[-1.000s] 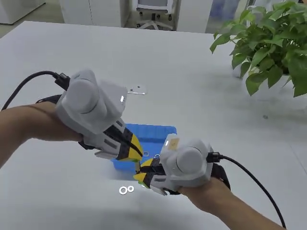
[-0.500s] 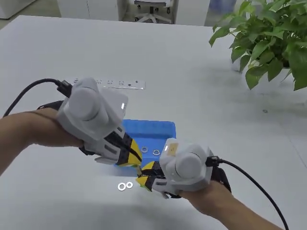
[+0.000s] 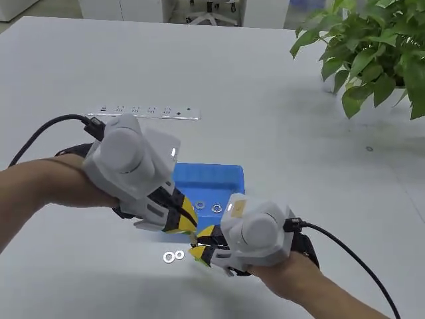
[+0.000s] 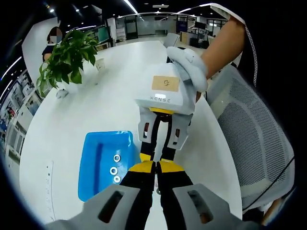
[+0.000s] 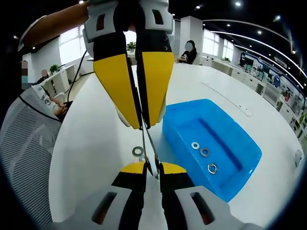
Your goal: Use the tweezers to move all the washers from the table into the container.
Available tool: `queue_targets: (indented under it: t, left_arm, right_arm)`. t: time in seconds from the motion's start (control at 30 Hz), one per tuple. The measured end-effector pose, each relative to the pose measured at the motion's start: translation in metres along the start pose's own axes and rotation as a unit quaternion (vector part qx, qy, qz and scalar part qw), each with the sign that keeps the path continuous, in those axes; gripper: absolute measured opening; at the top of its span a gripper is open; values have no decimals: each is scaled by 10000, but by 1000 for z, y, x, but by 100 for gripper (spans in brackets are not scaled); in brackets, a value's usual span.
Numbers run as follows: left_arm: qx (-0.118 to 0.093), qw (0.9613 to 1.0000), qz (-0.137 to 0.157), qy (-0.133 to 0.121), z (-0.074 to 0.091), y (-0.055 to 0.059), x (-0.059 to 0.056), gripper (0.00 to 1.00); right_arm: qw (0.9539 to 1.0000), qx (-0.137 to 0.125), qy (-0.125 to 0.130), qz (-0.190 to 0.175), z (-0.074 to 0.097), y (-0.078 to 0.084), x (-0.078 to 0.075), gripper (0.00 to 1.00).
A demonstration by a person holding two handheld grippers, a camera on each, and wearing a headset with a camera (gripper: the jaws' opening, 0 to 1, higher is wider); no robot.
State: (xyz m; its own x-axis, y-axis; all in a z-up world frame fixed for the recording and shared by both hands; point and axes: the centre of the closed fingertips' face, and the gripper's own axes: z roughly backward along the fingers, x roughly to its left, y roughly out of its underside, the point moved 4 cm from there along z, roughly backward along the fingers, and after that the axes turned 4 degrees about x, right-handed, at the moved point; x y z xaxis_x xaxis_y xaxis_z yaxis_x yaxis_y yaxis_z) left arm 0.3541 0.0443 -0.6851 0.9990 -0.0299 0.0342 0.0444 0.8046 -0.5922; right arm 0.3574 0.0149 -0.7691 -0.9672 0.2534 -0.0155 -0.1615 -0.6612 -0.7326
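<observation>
While the two grippers meet tip to tip above the white table (image 3: 279, 119), the left gripper (image 3: 189, 226) has its yellow jaws pressed together on the tweezers (image 5: 149, 148). The tweezer tips reach between the nearly closed jaws of the right gripper (image 3: 198, 251); I cannot tell if it grips them. Two washers (image 3: 174, 256) lie on the table just beside the blue container (image 3: 222, 176), which holds three more.

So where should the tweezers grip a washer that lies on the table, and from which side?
Pinch the ring of the washer: one tip of the tweezers through its hole, the other outside the rim. Come from above, slightly tilted. It lies flat on the table, so from the side its thin edge probably gives no hold.
</observation>
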Motion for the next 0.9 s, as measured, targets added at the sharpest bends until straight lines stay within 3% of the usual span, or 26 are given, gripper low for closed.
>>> queue_targets:
  t: [0.9]
  left_arm:
    - [3, 9999, -109, 108, -3, -6, 4, 6]
  right_arm:
    - [9999, -92, 34, -57, 3, -2, 1, 14]
